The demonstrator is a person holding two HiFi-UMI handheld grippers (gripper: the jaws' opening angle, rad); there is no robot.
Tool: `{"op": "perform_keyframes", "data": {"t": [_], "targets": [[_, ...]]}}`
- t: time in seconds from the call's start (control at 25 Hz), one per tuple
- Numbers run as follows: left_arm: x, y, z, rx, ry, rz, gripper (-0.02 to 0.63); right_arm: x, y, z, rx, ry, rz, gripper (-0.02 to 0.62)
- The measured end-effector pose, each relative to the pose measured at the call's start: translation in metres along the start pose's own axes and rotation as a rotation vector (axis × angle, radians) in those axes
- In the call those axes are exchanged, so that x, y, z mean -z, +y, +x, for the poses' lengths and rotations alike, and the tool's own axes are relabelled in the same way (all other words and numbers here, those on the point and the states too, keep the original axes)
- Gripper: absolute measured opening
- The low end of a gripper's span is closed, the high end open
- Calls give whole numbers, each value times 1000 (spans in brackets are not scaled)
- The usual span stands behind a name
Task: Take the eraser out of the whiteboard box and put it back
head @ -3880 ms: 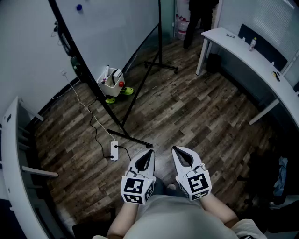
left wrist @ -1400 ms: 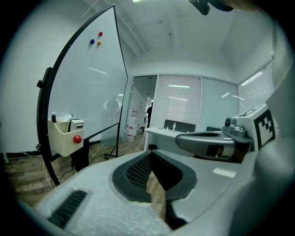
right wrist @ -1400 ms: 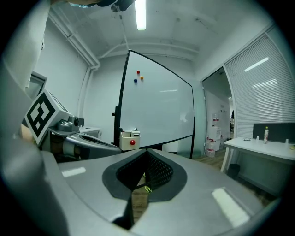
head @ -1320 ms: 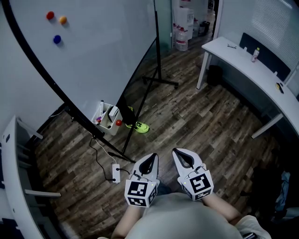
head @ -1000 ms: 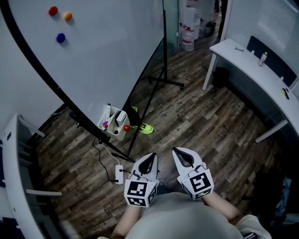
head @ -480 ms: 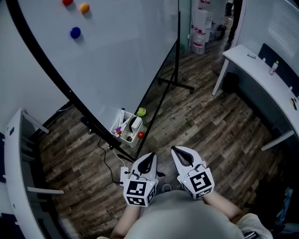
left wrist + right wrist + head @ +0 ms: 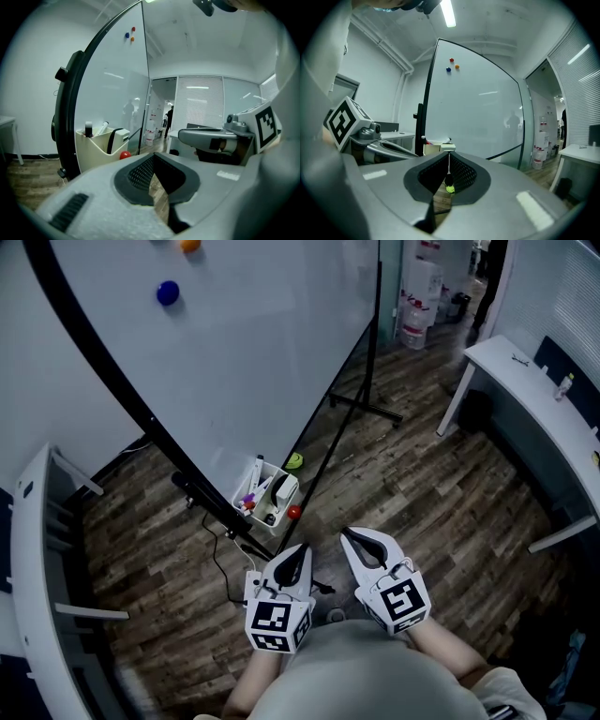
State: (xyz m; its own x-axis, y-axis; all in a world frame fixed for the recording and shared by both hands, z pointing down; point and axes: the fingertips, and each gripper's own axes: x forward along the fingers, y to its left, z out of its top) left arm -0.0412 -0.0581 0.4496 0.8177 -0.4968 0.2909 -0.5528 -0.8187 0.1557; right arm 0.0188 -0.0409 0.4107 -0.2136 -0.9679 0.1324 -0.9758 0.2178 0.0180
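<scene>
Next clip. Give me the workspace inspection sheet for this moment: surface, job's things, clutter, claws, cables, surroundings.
Surface: wood-plank floor; no worktable in use.
Job's things: whiteboard box hangs at the lower edge of the whiteboard; eraser sits inside it, beside markers.
Clutter: red ball beside the box; green item on the floor beyond it.
Claws: left claw and right claw both shut, empty, short of the box.
Cables: black cable lies on the floor below the whiteboard.
Surroundings: blue magnet on the whiteboard; white desk at right.
</scene>
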Motion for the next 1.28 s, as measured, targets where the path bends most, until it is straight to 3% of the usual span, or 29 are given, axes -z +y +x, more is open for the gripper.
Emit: {"op": "perform_keyframes", "data": {"t": [0.36, 0.6, 1.28], "targets": [[-4, 12, 2, -100, -12, -35, 2, -4, -4, 17, -88, 6, -1, 29], [-15, 23, 9, -193, -43, -80, 2, -10, -9, 37, -199, 4, -20, 57], [-25, 52, 26, -461, -86, -145, 2, -9, -7, 95, -486, 20, -109, 204]]}}
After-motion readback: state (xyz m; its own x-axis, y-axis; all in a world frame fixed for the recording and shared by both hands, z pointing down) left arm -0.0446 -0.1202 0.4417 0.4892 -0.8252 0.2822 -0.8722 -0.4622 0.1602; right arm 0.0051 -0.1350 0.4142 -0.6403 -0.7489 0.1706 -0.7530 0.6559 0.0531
